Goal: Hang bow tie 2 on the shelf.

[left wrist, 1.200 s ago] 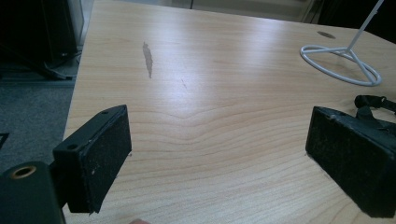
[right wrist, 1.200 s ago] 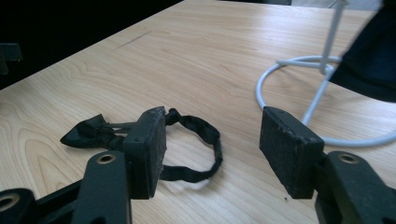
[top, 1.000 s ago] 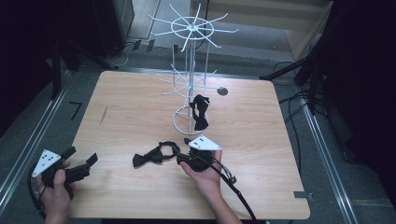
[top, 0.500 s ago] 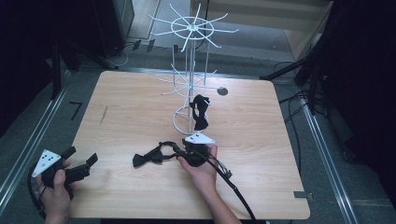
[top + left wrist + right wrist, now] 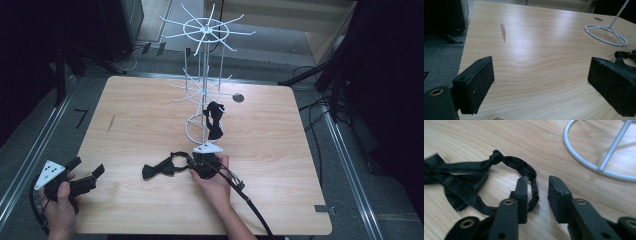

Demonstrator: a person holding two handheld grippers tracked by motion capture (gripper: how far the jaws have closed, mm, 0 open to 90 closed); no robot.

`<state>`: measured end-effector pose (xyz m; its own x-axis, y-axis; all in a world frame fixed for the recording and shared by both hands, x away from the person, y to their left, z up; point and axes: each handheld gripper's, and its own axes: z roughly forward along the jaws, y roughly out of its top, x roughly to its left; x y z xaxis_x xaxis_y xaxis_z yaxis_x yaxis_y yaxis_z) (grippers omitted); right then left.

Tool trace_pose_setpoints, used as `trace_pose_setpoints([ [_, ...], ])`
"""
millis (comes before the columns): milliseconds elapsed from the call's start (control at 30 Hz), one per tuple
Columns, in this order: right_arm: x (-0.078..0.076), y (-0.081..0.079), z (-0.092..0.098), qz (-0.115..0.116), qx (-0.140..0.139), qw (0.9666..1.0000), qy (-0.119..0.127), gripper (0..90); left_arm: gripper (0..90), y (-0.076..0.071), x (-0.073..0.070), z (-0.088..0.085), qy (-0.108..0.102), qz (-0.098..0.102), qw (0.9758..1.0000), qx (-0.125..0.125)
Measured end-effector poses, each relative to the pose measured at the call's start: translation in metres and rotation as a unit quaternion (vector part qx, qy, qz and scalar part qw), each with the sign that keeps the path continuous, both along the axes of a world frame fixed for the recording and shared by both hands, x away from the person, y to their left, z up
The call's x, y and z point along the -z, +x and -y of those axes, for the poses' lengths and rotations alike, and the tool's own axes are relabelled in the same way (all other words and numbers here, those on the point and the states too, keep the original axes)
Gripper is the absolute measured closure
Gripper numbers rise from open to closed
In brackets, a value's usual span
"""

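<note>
1. Now the right gripper (image 5: 537, 192) is low over the table (image 5: 150, 115), its jaws narrowed around the neck band of the black bow tie (image 5: 162, 167) but not yet pressing: in the right gripper view the band's clasp (image 5: 534, 187) lies against the inner face of one pad, and a clear gap remains to the other.
2. Compared with the earlier high views, this gripper (image 5: 205, 162) has slid in and down from just right of the tie's band until it covers the band's end, and its jaws have just been closing with the band between them.
3. That suggests the pick-up is at the grasp itself; a little more closing should pinch the band.
4. Meanwhile the bow tie lies flat on the wood near the person's edge, its bow to the left and its band curving right, just in front of the ring base (image 5: 599, 167) of the white wire display rack (image 5: 202, 75).
5. A second bow tie (image 5: 215, 120) hangs low on that rack.
6. Over at the near left corner the left gripper (image 5: 541, 82) has kept its place, its jaws wide apart with bare wood between them.
7. Light wood with a faint dark streak (image 5: 503, 31) makes up the tabletop; grey flooring, cables and dark equipment surround it.
</note>
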<state>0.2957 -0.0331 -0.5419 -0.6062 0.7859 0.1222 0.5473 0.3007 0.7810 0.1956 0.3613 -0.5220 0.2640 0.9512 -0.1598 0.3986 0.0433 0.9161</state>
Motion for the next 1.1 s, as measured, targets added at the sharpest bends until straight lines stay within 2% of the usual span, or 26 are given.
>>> trace_pose_setpoints([
  [33, 0.0, -0.002, -0.003, 0.01, 0.01, 0.9997, -0.018, 79.6, 7.9, 0.0, 0.0, 0.0, 0.0, 0.0, 1.0, 0.0],
  [67, 0.0, -0.002, -0.003, 0.01, 0.01, 0.9997, -0.018, 79.6, 7.9, 0.0, 0.0, 0.0, 0.0, 0.0, 1.0, 0.001],
  [100, 0.0, -0.003, -0.004, 0.016, 0.017, 0.9993, -0.028, 84.2, 7.9, 0.0, 0.0, 0.0, -0.001, 0.0, 1.0, 0.001],
  [400, 0.0, -0.008, -0.009, 0.031, 0.015, 0.9984, -0.046, 89.0, 7.9, 0.0, 0.0, 0.0, -0.002, 0.001, 1.0, 0.0],
  [533, -0.001, -0.006, -0.006, 0.021, 0.004, 0.9993, -0.03, 89.5, 7.9, 0.0, 0.0, 0.0, -0.003, 0.0, 1.0, -0.001],
  [600, -0.002, -0.011, -0.003, 0.045, -0.001, 0.9989, -0.014, 89.7, 7.9, 0.0, 0.0, 0.0, -0.003, 0.0, 1.0, -0.001],
  [667, -0.002, -0.012, -0.002, 0.052, -0.003, 0.9986, -0.009, 89.7, 7.9, 0.0, 0.0, 0.0, -0.004, 0.001, 1.0, -0.001],
  [700, -0.003, -0.016, 0.001, 0.069, -0.005, 0.9976, 0.008, 89.7, 7.9, 0.0, 0.0, -0.001, -0.004, 0.002, 1.0, -0.001],
  [800, -0.004, -0.02, 0.003, 0.089, -0.006, 0.9958, 0.02, 89.7, 7.9, 0.0, 0.0, 0.0, -0.001, 0.0, 1.0, 0.0],
  [933, -0.005, -0.023, 0.004, 0.1, -0.007, 0.9946, 0.026, 89.7, 7.9, 0.0, 0.0, -0.001, -0.002, 0.0, 1.0, -0.001],
  [1100, -0.01, -0.027, 0.007, 0.106, -0.007, 0.9931, 0.049, 89.7, 7.9, 0.0, 0.0, -0.001, -0.003, 0.001, 1.0, -0.001],
])
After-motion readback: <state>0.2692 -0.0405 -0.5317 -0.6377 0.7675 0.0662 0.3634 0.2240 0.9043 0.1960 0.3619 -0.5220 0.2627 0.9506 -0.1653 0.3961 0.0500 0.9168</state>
